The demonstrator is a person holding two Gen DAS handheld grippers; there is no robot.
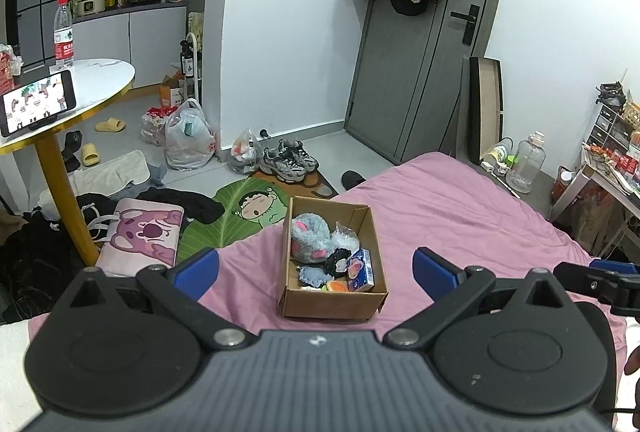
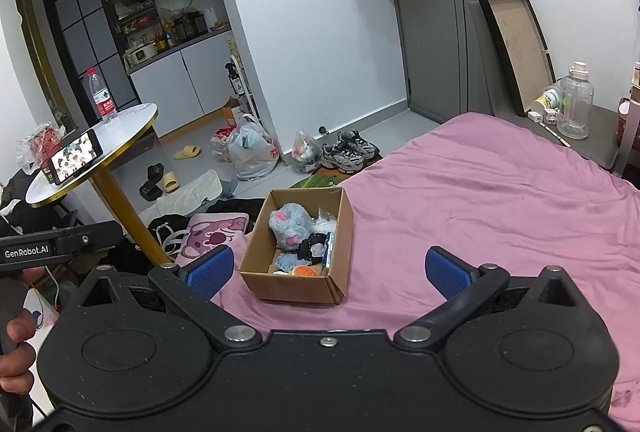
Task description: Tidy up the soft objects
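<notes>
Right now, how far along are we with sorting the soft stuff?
Looks done: grey plush and small items sit in the cardboard box on the pink bed. In hand: nothing; left gripper and right gripper have jaws open. Nothing soft left loose on the bedspread in view.

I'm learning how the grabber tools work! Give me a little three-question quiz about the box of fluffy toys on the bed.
1. True or false: the cardboard box sits on the pink bedsheet.
2. Which is the biggest toy in the box? A) the grey plush toy B) a yellow duck C) a red ball
3. Fill in: the left tool and the right tool are both ____, holding nothing.

Key: 1 true; 2 A; 3 open.
</notes>
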